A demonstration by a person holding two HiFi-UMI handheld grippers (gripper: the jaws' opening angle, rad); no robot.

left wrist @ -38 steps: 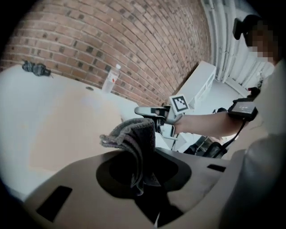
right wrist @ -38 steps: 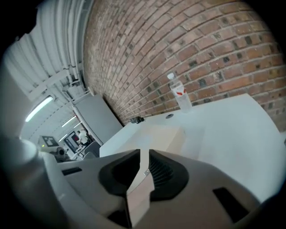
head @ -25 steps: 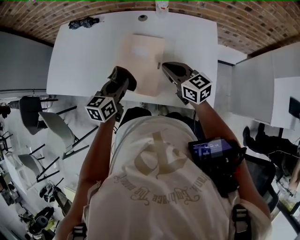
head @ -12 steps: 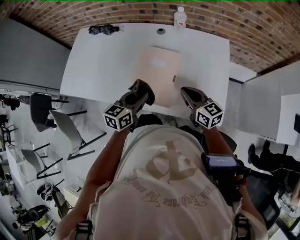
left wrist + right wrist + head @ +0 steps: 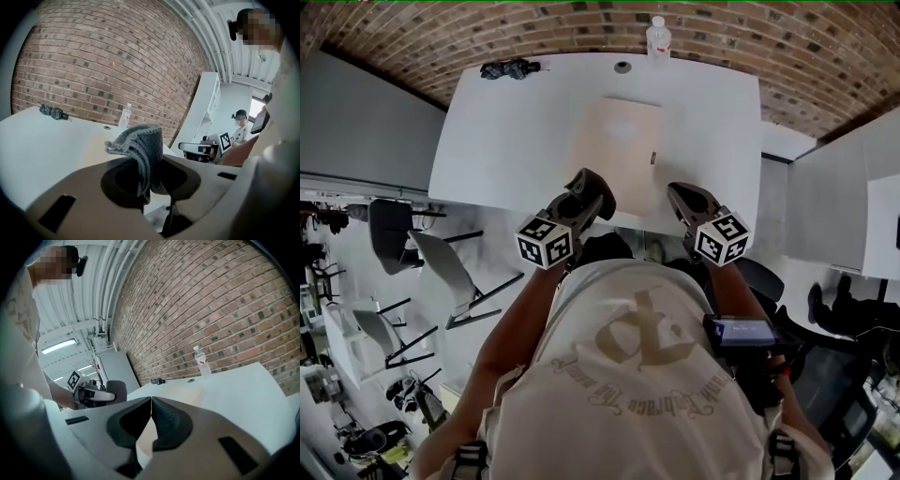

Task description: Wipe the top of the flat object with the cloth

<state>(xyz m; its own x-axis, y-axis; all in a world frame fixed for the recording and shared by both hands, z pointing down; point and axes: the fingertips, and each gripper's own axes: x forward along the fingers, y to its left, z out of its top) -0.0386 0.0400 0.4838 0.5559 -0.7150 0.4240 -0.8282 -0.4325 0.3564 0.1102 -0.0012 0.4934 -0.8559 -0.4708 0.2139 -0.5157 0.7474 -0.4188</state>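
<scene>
A flat beige object [image 5: 622, 150] lies on the white table [image 5: 506, 141], with a small dark tab [image 5: 653, 157] on its right edge. My left gripper [image 5: 592, 184] hovers at its near left corner, shut on a grey cloth [image 5: 139, 144] that sticks up in folds from between the jaws. In its own view the left gripper [image 5: 149, 180] points across the table toward the brick wall. My right gripper [image 5: 677, 190] is off the object's near right corner, by the table's front edge. The right gripper [image 5: 151, 403] is shut with nothing in it; a beige strip of the flat object [image 5: 146, 436] shows below it.
A plastic bottle [image 5: 657, 37] stands at the table's far edge, beside a round cable hole [image 5: 622, 66]. A small dark bundle [image 5: 508, 68] lies at the far left corner. Chairs [image 5: 441, 267] stand on the floor to the left, and a white cabinet [image 5: 848, 197] is to the right.
Both grippers have drawn back from the sides of the flat object toward the table's near edge. The cloth has stayed in the left gripper. The head view has shifted.
</scene>
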